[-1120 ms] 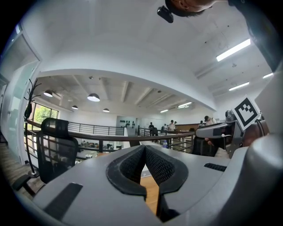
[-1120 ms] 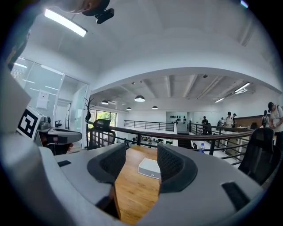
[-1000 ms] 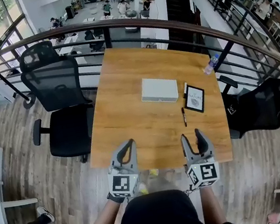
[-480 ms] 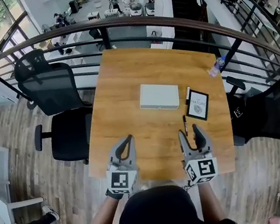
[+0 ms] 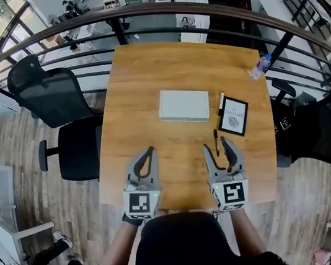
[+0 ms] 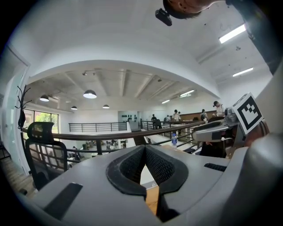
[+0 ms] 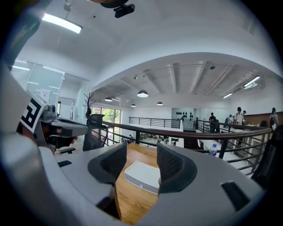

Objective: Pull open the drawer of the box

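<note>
A flat white box (image 5: 184,105) lies in the middle of the wooden table (image 5: 143,76); its drawer looks closed. Both grippers hover over the table's near edge, well short of the box. My left gripper (image 5: 149,152) is shut with nothing in it; its pads (image 6: 157,165) meet in the left gripper view. My right gripper (image 5: 217,146) stands open, its jaws closing slightly, with nothing between them. In the right gripper view the box (image 7: 143,175) shows ahead through the gap of the right gripper (image 7: 141,158).
A black-framed card (image 5: 234,115) and a white marker (image 5: 219,102) lie right of the box, and a black pen (image 5: 216,141) lies near my right fingertips. A water bottle (image 5: 259,67) stands at the far right corner. Black office chairs (image 5: 66,120) (image 5: 316,128) flank the table; a curved railing (image 5: 152,12) runs behind.
Both grippers have moved a little forward over the table's near edge. The right jaws have narrowed slightly. The box has not moved.
</note>
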`<action>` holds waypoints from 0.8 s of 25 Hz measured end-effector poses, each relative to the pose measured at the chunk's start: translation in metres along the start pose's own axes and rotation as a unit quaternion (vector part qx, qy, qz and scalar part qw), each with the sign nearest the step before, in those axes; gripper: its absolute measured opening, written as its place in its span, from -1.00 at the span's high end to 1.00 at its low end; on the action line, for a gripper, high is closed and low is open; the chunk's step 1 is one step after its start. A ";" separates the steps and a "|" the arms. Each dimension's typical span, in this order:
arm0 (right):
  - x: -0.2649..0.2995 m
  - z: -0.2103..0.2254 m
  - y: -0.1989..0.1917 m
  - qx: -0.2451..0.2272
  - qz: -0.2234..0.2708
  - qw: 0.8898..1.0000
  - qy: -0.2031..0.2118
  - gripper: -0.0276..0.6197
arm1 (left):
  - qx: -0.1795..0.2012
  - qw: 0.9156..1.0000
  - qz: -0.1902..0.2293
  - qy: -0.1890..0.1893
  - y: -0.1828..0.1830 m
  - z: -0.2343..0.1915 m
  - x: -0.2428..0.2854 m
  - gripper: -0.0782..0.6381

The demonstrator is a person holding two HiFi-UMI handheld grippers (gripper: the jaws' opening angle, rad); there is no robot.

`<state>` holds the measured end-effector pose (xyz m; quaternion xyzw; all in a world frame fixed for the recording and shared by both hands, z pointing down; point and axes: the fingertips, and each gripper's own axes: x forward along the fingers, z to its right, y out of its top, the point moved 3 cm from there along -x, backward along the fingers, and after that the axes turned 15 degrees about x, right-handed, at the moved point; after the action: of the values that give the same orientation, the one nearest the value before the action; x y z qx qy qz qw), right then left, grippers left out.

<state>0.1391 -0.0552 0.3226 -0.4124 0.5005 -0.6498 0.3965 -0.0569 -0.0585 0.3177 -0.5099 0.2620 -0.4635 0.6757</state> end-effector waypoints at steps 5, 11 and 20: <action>0.017 0.008 -0.012 0.023 -0.012 1.000 -0.009 0.34 | -0.009 1.000 0.005 -0.008 -0.005 -0.002 0.021 0.73; 0.045 0.013 -0.040 0.034 -0.030 0.998 -0.032 0.34 | -0.022 0.999 0.002 -0.027 -0.035 -0.005 0.045 0.73; 0.102 0.025 -0.091 0.068 -0.066 0.992 -0.079 0.35 | -0.019 0.998 -0.024 -0.054 -0.095 -0.018 0.075 0.73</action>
<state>0.1178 -0.1411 0.4297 -0.4667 0.3941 -0.6720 0.4186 -0.0734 -0.1383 0.4089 -0.5528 0.2212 -0.4467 0.6678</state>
